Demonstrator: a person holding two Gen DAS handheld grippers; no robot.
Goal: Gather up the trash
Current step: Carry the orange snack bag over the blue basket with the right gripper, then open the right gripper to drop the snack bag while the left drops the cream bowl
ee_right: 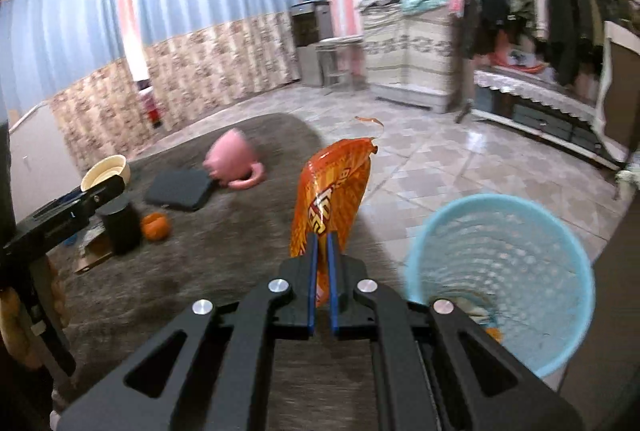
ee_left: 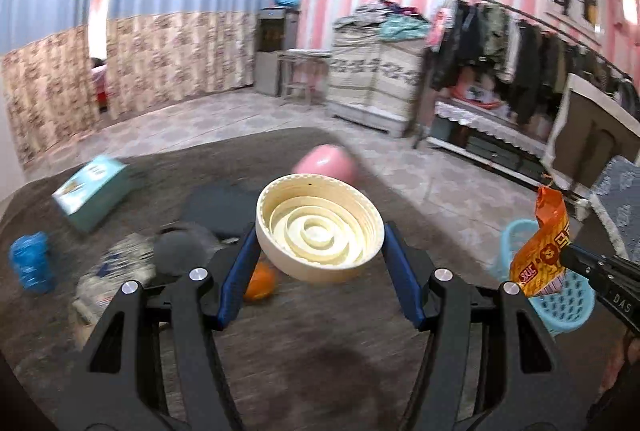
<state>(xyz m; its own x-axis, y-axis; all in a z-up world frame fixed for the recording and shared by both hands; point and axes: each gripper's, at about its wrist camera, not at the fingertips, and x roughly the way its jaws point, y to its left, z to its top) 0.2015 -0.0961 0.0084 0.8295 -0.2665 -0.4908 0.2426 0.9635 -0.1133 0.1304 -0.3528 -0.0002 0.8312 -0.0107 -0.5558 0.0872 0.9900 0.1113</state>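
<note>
My left gripper [ee_left: 320,251] is shut on a cream plastic lid [ee_left: 319,227], held above the dark tabletop with its ribbed inside facing the camera; the lid also shows in the right wrist view [ee_right: 106,171]. My right gripper [ee_right: 322,243] is shut on an orange snack wrapper [ee_right: 332,191], which stands up from the fingers; the wrapper also shows in the left wrist view [ee_left: 540,243]. A light blue mesh trash basket [ee_right: 500,271] stands just right of the right gripper, with some trash at its bottom; it appears behind the wrapper in the left wrist view [ee_left: 568,307].
On the dark table [ee_right: 180,271] lie a pink mug on its side [ee_right: 234,161], a black flat case [ee_right: 180,189], an orange fruit [ee_right: 155,226], a black cylinder [ee_right: 120,227], a teal box [ee_left: 92,191] and a blue object [ee_left: 30,263]. A tiled floor, cabinet and clothes rack lie beyond.
</note>
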